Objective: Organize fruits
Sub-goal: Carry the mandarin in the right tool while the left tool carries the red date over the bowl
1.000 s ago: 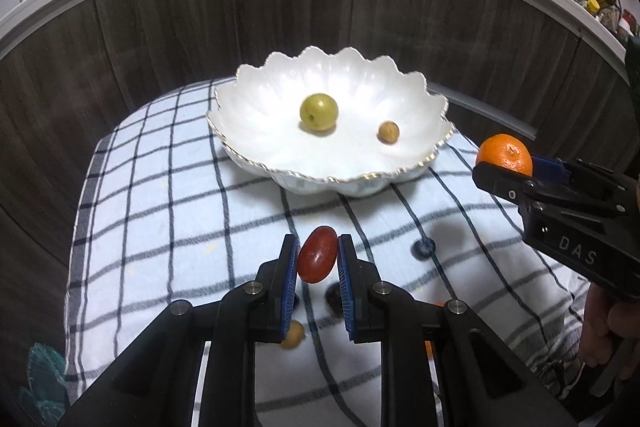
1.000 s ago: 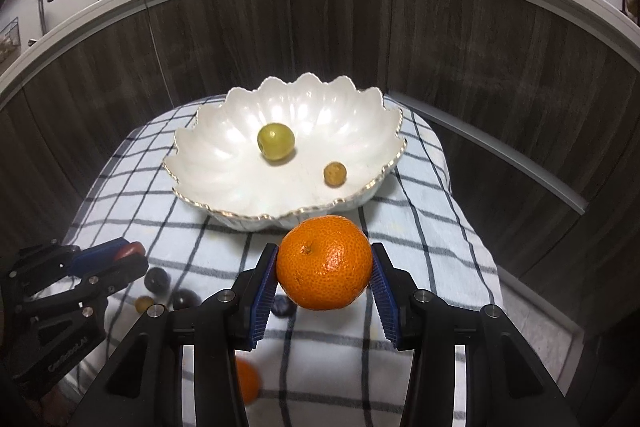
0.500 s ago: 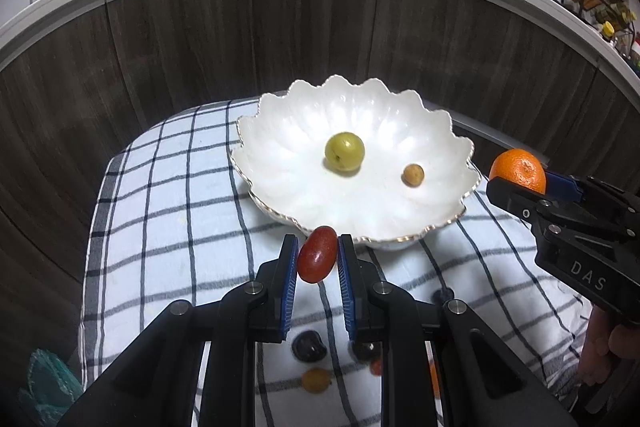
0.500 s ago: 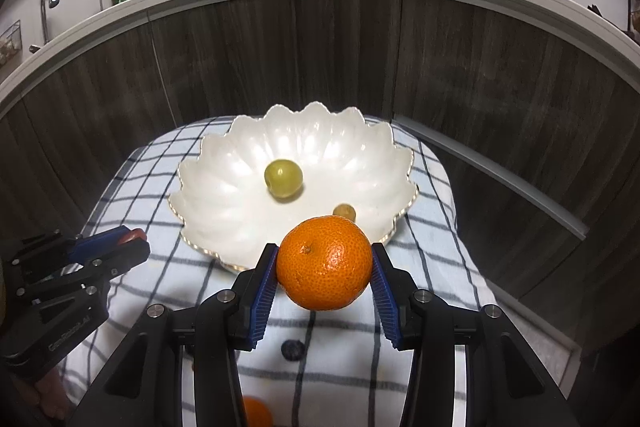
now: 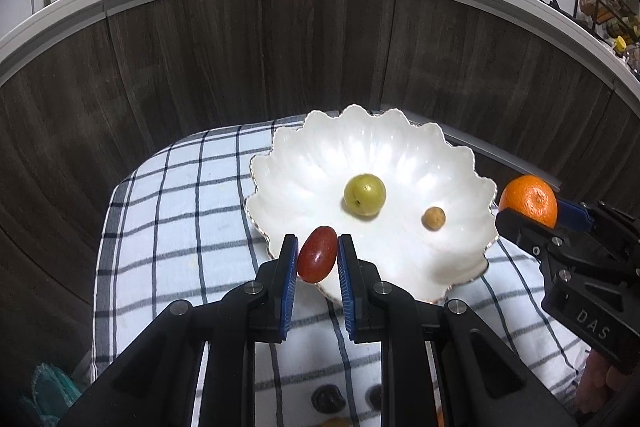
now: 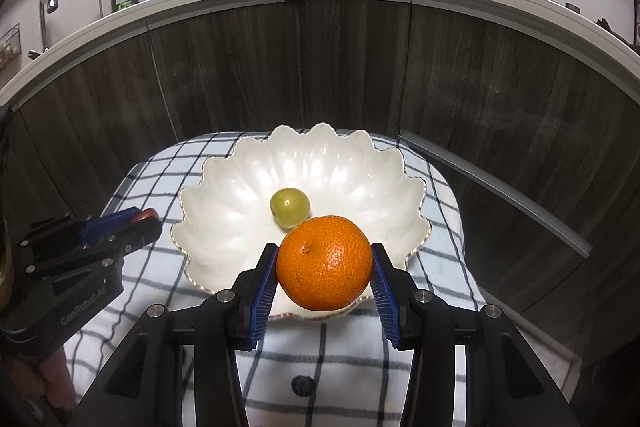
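Observation:
A white scalloped bowl [image 5: 400, 155] [image 6: 240, 187] stands on a checked cloth and holds a green fruit [image 5: 365, 195] [image 6: 289, 207] and a small tan fruit [image 5: 434, 218]. My left gripper [image 5: 318, 255] [image 6: 138, 223] is shut on a red oval fruit [image 5: 317, 254] [image 6: 146, 214], held over the bowl's near left rim. My right gripper [image 6: 325, 263] [image 5: 532, 217] is shut on an orange mandarin [image 6: 324, 262] [image 5: 529, 201], held over the bowl's near right rim. The mandarin hides the tan fruit in the right wrist view.
Loose fruits lie on the checked cloth [image 5: 172, 211] near me: two dark ones [image 5: 328, 398], and a blue one [image 6: 303, 385]. Dark wood cabinet fronts [image 5: 200, 75] curve behind the table under a white counter with dishes, a wok and bottles. A hand [image 6: 52, 383] holds the left gripper.
Both grippers have risen and moved forward with their fruits, from over the cloth to over the bowl's near rim. The loose fruits have dropped toward the bottom of both views.

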Demonstrator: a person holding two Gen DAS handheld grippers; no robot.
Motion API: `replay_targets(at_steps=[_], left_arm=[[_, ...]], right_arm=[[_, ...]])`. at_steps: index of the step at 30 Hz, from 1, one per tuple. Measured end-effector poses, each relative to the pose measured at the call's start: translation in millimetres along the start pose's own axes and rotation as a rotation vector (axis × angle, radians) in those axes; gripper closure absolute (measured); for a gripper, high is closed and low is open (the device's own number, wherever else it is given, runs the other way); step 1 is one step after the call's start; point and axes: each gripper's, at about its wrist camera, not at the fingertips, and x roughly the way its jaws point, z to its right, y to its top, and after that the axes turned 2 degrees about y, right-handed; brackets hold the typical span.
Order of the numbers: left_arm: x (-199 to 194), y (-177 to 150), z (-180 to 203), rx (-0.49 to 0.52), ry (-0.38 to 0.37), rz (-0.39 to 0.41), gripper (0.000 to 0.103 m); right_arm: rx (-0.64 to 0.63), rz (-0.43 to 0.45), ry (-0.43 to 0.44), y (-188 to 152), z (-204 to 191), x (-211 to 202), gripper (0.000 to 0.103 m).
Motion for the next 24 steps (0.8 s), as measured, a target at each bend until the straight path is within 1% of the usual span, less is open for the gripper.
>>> replay_targets(at_steps=[10, 18, 24], left_arm=[[23, 13, 0, 0.002, -0.008, -0.017, 0.082], [43, 16, 1, -0.005, -0.017, -0.047, 0.082], [51, 15, 2, -0.008, -0.026, -0.066, 0.082]], right_arm=[[0.019, -0.018, -0.007, 7, 3, 18, 0.057], [0.045, -0.054, -0.011, 9, 7, 37, 0.057], [0.053, -0.071, -0.005, 8, 9, 46, 0.057]])
